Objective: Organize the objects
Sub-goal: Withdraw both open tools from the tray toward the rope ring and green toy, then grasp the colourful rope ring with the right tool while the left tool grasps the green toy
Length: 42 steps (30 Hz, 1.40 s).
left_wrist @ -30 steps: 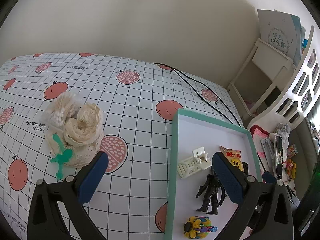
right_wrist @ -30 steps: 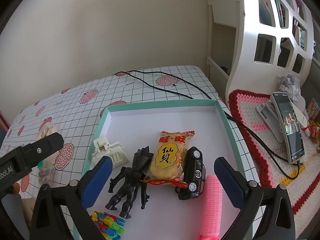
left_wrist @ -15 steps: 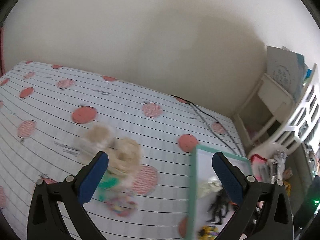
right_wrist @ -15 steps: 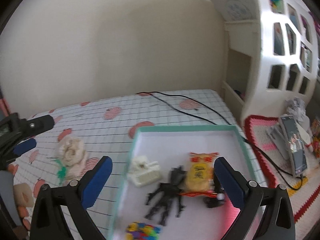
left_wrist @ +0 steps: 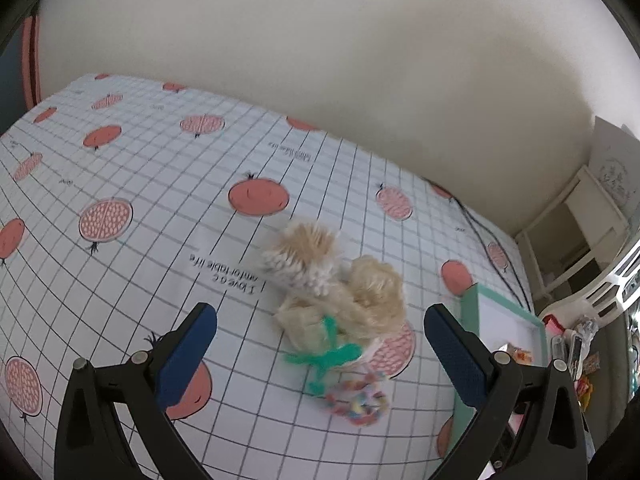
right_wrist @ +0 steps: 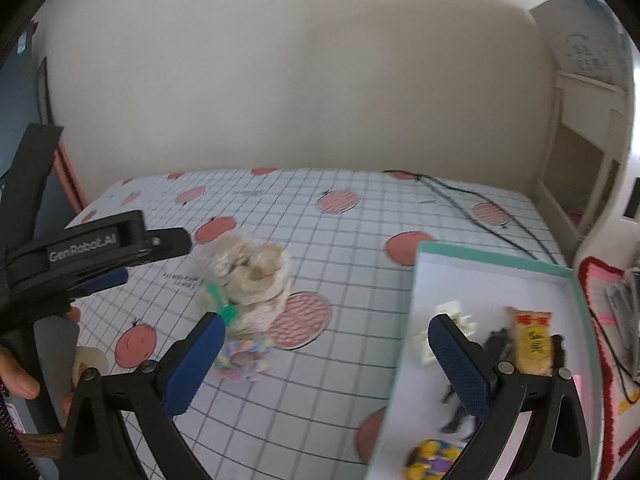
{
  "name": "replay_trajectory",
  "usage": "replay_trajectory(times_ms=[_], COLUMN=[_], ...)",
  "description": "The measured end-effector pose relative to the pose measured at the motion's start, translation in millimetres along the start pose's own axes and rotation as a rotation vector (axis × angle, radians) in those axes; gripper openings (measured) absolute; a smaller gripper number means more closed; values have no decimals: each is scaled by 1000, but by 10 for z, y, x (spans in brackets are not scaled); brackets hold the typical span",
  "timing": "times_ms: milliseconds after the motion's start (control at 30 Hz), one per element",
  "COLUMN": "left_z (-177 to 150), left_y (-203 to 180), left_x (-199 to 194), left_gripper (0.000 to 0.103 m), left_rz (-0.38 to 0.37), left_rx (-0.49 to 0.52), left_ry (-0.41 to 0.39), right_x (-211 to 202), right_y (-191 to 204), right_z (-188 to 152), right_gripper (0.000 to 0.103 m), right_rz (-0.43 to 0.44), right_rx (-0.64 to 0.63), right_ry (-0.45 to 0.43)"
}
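left gripper (left_wrist: 320,356) spread wide, blue pads (left_wrist: 186,354) holding nothing, hovering over the near part of a gridded tablecloth (left_wrist: 140,200) printed with red pomegranates. between the pads and a little farther: a blurred heap of loose items, namely a bundle of cotton swabs (left_wrist: 302,256) at the far left, a cream fabric flower (left_wrist: 374,294) to its right and touching it, a green plastic piece (left_wrist: 328,356) at the heap's near edge, and a pastel braided ring (left_wrist: 358,398) lying nearest, just beside the green piece. teal-rimmed white tray (left_wrist: 470,300) at the right, well apart from the heap, only its far left corner showing past the right pad. right gripper (right_wrist: 324,364) also spread wide and empty, straddling the tray's left rim (right_wrist: 404,340): left pad (right_wrist: 196,360) over the cloth just beside the pastel ring (right_wrist: 240,362), right pad over the tray. same heap seen left of centre, cream flower (right_wrist: 256,272) on top, green piece (right_wrist: 220,300) at its left. inside the tray: a white plastic clip (right_wrist: 452,312) far left, a black action figure (right_wrist: 464,412) near it and partly hidden by the pad, a yellow snack packet (right_wrist: 532,340) to the right, a dark toy car (right_wrist: 558,350) just beside the packet, a yellow and purple toy (right_wrist: 434,452) at the near edge. black body of the other gripper (right_wrist: 88,252) at the far left, a person's fingers (right_wrist: 18,382) around its handle. black cable (right_wrist: 472,212) trailing across the far right of the cloth; white shelf unit (right_wrist: 592,152) at the right.
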State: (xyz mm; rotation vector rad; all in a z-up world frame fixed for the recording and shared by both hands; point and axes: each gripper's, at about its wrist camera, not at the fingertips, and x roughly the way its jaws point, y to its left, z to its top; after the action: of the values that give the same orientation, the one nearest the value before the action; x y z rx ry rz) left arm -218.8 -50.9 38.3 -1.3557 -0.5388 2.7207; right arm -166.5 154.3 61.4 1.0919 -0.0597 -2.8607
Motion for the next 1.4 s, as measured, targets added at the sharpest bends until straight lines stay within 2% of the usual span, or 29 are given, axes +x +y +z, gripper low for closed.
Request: replay_trajectory(times_ms=[300,533,667,867,1133,1267,1400], left_z=[-107,-187,-220,-249,-264,-275,-289], left_y=[86,-30,-87,-93,-80,-95,-109], left_x=[231,365,393,459,493,516,532], left_gripper=[103,103,96,77,65,57,54], left_rz=[20,38,48,48,40,30,26], left_rx=[10,97,147,163,162,164,168], left_ry=[114,146,155,182,188,196,199], right_x=[404,575,633,690,753,769,775], right_y=[277,358,348,300,321,335,368], right_z=[-140,-218,-232,-258,-272,-277,-276], right_gripper=[103,103,103,103,99,90,81], right_rz=[33,51,52,72,83,89,95], right_rx=[-48,-48,-32,5,21,24,17], right_ry=[125,182,204,230,250,258,262])
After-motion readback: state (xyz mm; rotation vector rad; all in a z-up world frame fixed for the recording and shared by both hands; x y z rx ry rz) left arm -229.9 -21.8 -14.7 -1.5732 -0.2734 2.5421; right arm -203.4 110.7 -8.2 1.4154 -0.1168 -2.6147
